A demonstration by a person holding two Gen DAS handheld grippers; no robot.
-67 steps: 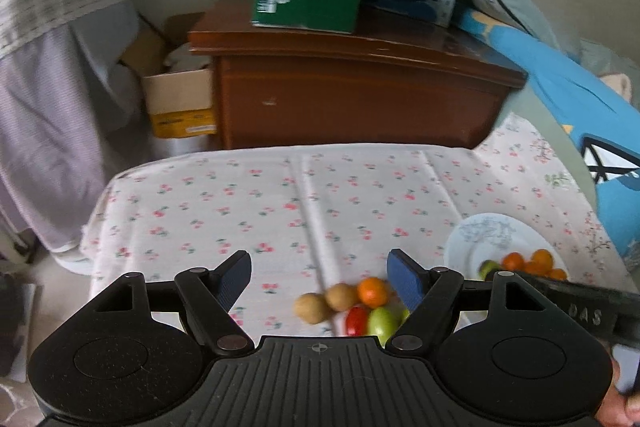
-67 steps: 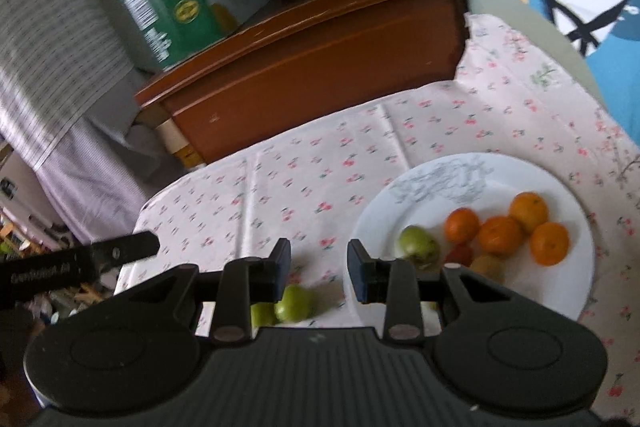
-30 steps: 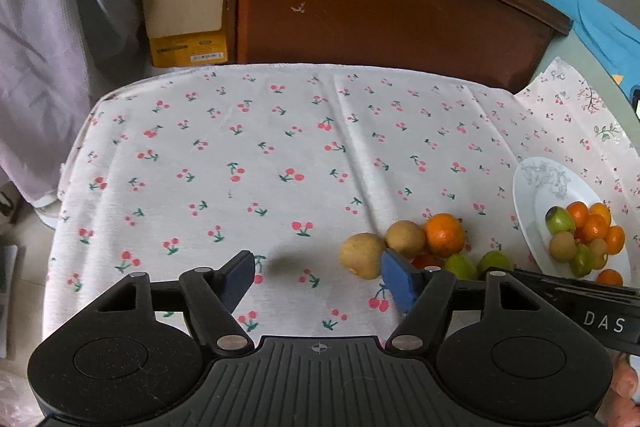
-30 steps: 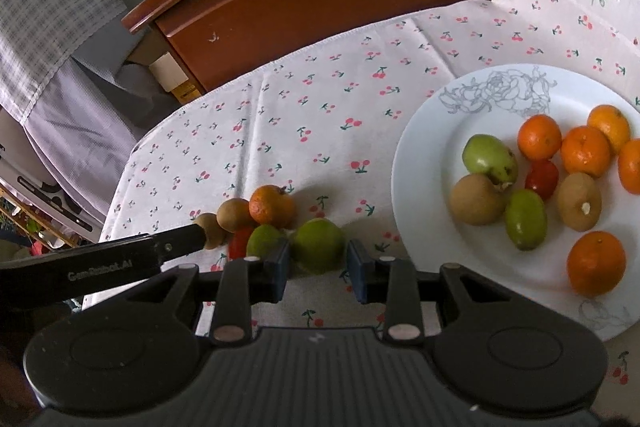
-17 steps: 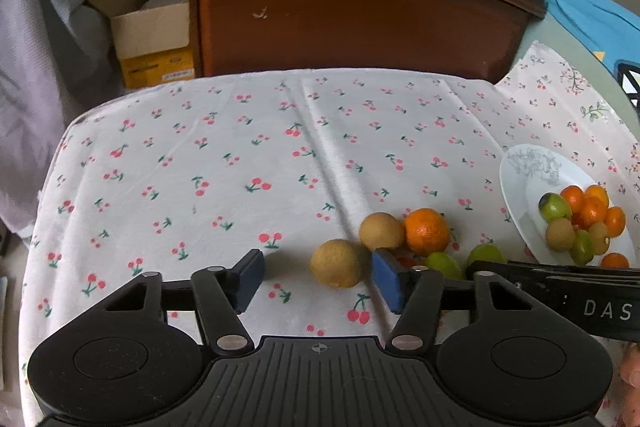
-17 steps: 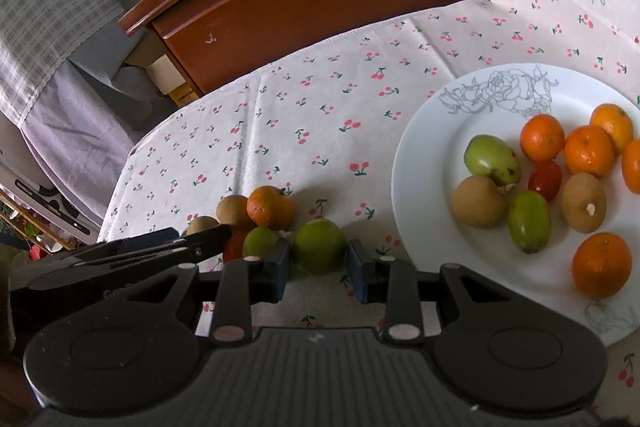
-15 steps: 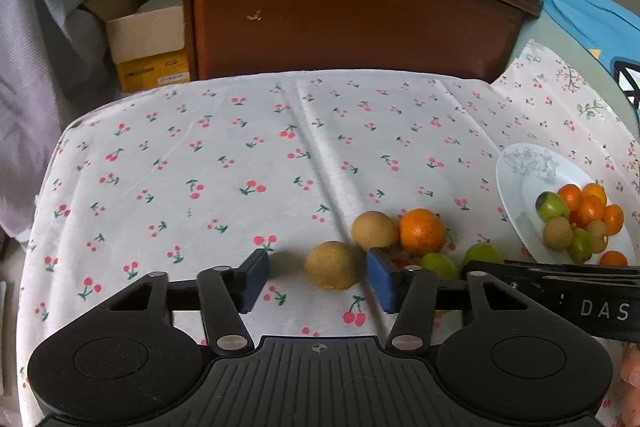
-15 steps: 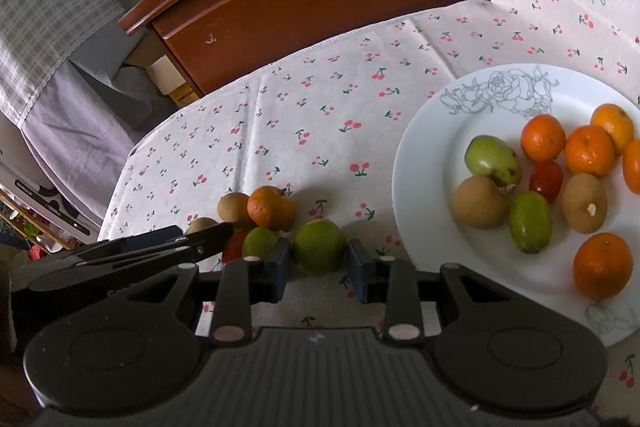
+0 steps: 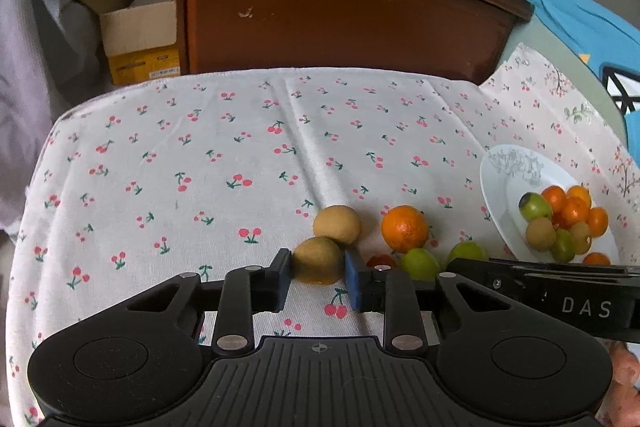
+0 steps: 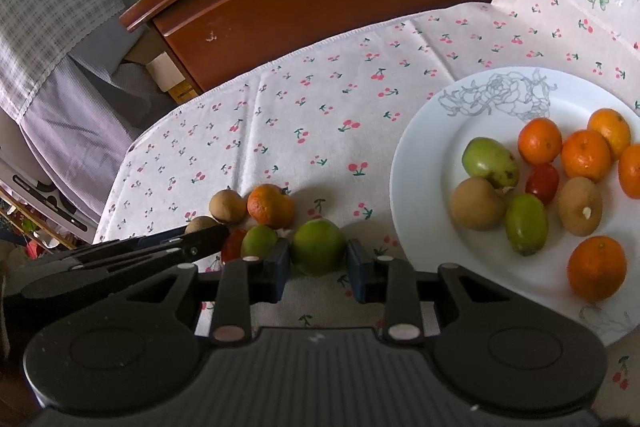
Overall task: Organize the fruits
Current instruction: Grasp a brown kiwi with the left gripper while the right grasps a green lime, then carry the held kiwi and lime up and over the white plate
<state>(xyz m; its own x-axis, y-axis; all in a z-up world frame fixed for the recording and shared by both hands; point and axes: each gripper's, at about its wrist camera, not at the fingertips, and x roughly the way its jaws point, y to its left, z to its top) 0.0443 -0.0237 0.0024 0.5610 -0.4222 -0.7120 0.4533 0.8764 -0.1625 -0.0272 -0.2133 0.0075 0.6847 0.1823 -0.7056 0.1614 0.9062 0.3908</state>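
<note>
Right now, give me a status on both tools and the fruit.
Left tool shut on brown kiwi. Right tool shut on green fruit. Both still on the cloth. Plate close right, nothing between.

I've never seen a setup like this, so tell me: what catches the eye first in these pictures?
Two black grippers each close around a fruit on the cherry-print tablecloth: the left gripper around a brown kiwi, the right gripper around a green lime. To the right, a white plate already holds oranges, kiwis and green fruits.
</note>
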